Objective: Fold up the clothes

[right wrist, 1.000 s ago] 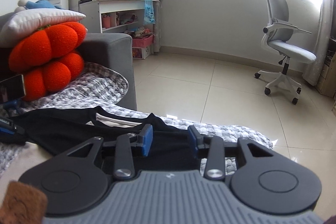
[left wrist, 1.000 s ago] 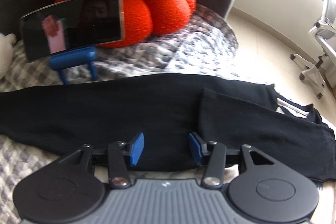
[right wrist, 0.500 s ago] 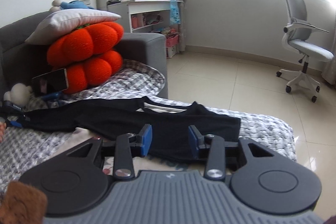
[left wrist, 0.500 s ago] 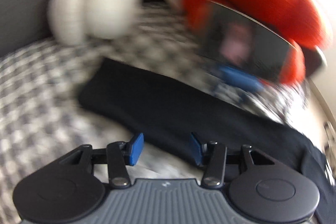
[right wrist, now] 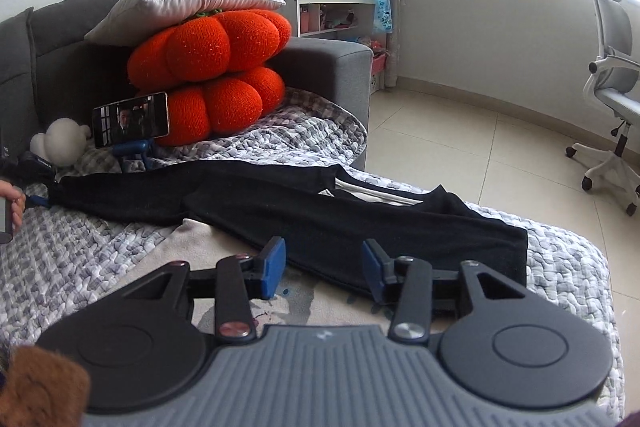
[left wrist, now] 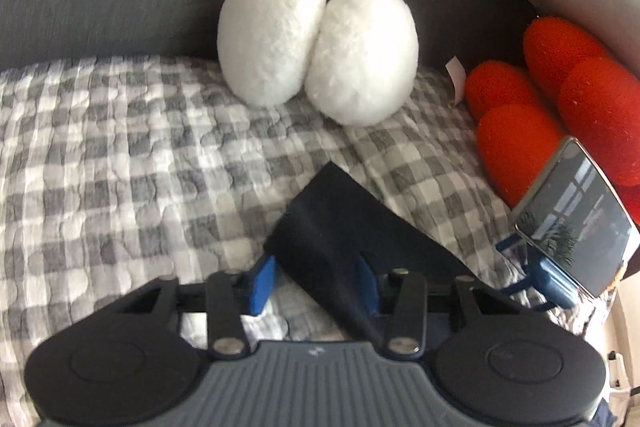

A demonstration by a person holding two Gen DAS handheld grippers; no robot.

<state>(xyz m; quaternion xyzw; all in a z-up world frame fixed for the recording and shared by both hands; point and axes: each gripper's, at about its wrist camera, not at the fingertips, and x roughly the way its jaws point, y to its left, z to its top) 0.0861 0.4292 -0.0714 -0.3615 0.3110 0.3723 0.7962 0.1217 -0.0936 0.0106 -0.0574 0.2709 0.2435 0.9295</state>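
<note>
A long black garment (right wrist: 320, 211) lies stretched across the checked quilt (left wrist: 120, 147) on the sofa. Its narrow left end (left wrist: 340, 227) sits between the fingers of my left gripper (left wrist: 314, 283). Those jaws are closing around the end; the cloth drapes over the right pad, and the left pad (left wrist: 262, 283) still stands clear of it. My right gripper (right wrist: 324, 267) hovers over the garment's near edge towards its right end. Its jaws are opening and the pads press on nothing.
Two white plush balls (left wrist: 316, 51) rest against the grey sofa back. A phone on a blue stand (right wrist: 130, 125) leans on stacked orange cushions (right wrist: 208, 67). A beige cloth (right wrist: 200, 239) lies under the garment. A hand (right wrist: 12, 203) shows at far left. An office chair (right wrist: 612, 87) stands on the tiled floor.
My left gripper swept left along the garment to its end, which now lies between the fingers. The right wrist view swung left, bringing more of the sofa and garment into view.
</note>
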